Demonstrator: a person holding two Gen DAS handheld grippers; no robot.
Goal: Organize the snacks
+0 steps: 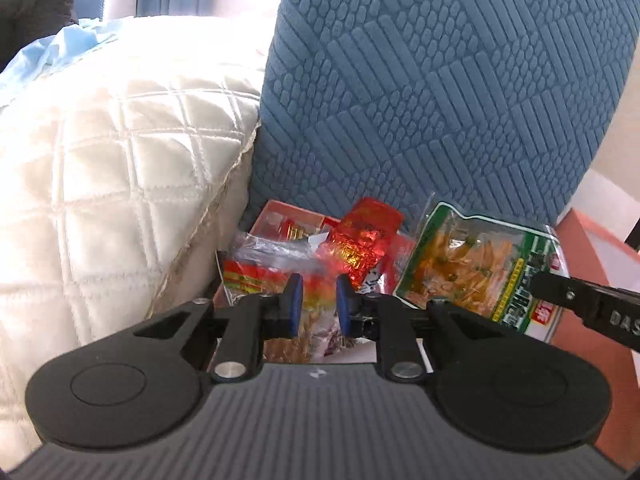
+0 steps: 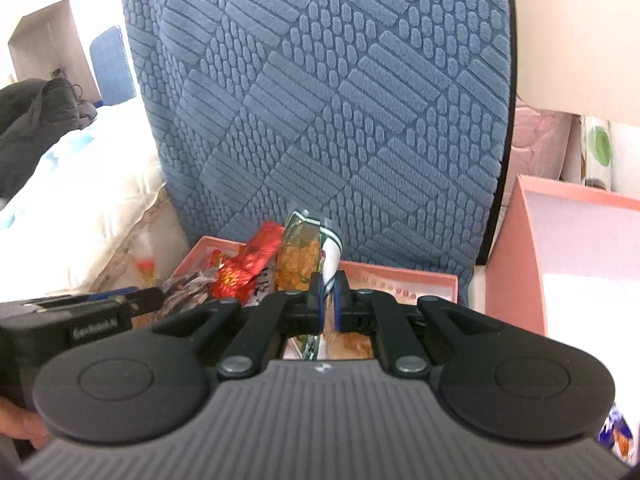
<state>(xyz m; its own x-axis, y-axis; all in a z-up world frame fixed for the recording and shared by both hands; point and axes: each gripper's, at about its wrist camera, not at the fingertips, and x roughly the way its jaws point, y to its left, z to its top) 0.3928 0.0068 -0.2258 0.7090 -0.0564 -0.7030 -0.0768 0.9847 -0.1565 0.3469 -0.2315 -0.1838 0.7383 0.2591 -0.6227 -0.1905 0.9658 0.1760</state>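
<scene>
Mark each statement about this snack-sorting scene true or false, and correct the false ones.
1. The right gripper is shut on a green packet. True.
2. The snack box is blue. False: the box is pink.
3. A blue textured backrest rises behind the box. True.
4. The quilted pillow is black. False: the quilted pillow is cream-white.
</scene>
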